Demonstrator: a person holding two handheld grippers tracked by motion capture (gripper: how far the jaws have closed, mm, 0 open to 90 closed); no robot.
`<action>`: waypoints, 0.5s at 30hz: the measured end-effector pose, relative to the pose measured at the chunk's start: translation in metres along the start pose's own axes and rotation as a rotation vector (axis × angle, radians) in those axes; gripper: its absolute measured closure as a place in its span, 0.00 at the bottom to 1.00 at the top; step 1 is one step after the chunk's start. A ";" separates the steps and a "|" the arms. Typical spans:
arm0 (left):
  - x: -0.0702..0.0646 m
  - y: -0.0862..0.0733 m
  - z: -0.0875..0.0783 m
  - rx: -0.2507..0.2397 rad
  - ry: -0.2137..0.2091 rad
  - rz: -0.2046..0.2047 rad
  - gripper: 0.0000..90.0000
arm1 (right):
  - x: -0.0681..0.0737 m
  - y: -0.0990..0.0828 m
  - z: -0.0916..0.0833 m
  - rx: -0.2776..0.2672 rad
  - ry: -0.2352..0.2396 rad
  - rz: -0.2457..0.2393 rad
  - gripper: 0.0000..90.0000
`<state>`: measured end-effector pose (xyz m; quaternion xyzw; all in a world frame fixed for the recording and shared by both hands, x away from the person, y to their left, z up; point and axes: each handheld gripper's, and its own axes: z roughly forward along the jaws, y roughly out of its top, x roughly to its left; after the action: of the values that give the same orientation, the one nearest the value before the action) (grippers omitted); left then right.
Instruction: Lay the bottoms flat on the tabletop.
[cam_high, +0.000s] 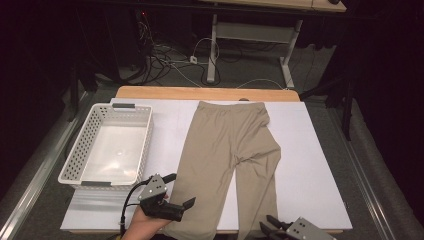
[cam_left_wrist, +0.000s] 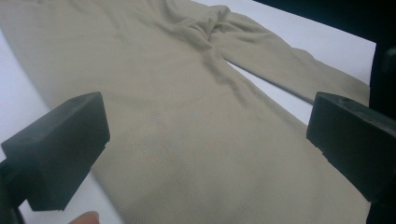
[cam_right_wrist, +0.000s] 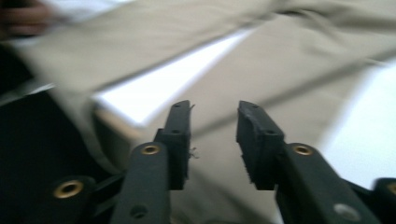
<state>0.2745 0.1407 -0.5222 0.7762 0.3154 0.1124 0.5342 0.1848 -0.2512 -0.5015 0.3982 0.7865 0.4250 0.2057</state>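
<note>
A pair of beige trousers (cam_high: 225, 145) lies flat on the white table cover (cam_high: 315, 165), waistband at the far side and both legs running toward the near edge. A hand holds my left gripper (cam_high: 181, 189) at the outer edge of the left leg, near its cuff. Its jaws stand wide open over the cloth (cam_left_wrist: 187, 116), and nothing is between them (cam_left_wrist: 208, 140). My right gripper (cam_high: 270, 226) sits at the near table edge by the right leg's cuff. Its jaws (cam_right_wrist: 214, 140) are parted with a clear gap, and the blurred cloth (cam_right_wrist: 280, 60) lies beyond them.
A white perforated basket (cam_high: 80, 145) stands empty on the left side of the table. A wooden table edge (cam_high: 200, 93) shows at the far side. Beyond it are cables and desk legs (cam_high: 212, 50) on the floor.
</note>
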 end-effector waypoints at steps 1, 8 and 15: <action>0.000 0.000 0.000 0.001 0.001 -0.001 0.00 | -0.007 -0.002 0.003 0.010 -0.028 0.021 0.66; 0.001 0.003 0.003 -0.018 0.057 0.006 0.00 | -0.024 -0.011 0.024 0.086 -0.088 0.023 0.92; 0.003 0.005 0.007 0.019 0.035 0.001 0.00 | -0.034 -0.015 0.000 0.073 -0.082 0.050 1.00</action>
<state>0.2824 0.1360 -0.5216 0.7793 0.3256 0.1231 0.5211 0.1988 -0.2829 -0.5145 0.4420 0.7822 0.3843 0.2126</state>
